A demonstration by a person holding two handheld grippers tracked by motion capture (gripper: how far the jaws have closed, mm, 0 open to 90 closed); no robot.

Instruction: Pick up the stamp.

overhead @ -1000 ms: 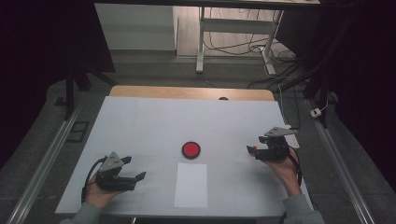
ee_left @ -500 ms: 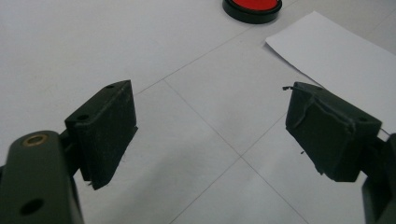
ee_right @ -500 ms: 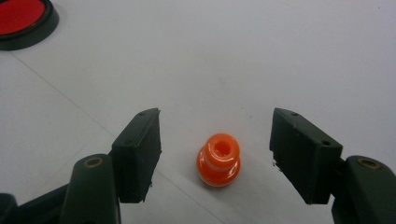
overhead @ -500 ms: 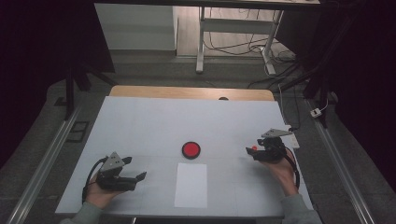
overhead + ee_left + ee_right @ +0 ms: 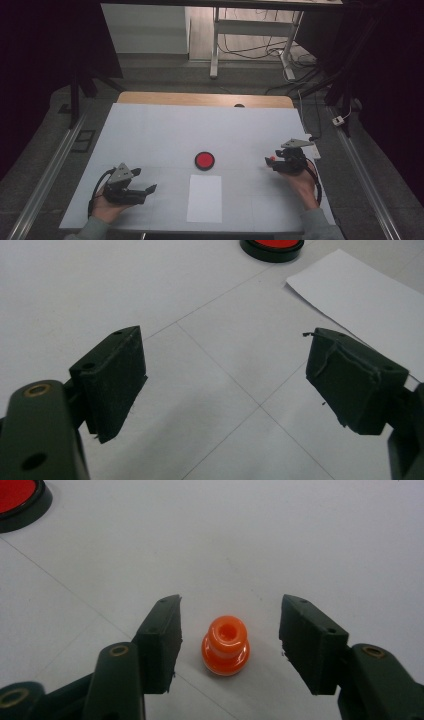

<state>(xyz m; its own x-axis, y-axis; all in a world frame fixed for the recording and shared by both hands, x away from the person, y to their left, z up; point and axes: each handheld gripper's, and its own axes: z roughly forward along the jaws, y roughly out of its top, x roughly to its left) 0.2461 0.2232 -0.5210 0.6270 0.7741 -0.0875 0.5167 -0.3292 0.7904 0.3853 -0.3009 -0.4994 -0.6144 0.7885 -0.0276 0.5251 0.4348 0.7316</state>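
While our right gripper (image 5: 227,645) brackets the small orange plastic peg with a white band round its waist (image 5: 225,646), the step in hand looks like picking that peg off the white tabletop (image 5: 165,130), and we judge it goes best if we centre first: the peg stands a little nearer our left-hand jaw than the other, so we shift slightly until both gaps match, keep the pads low enough to meet the bulging lower body instead of the narrow neck, and close slowly so the rounded piece does not squirt forward or tip. The jaws stand wide apart, one on each side of the peg, touching nothing; the peg is upright on the table, its hollow top facing up, and free of both pads. Taking the round red button in its black ring (image 5: 204,160) as our landmark, the peg sits well to the right of it and roughly level with it, just at the tips of the right gripper (image 5: 274,162). Our left gripper (image 5: 150,189) rests well to the left of the button and nearer to us, its jaws also spread wide and empty over bare table. A white rectangular sheet of paper (image 5: 205,198) lies flat just on our side of the button, between the two hands.
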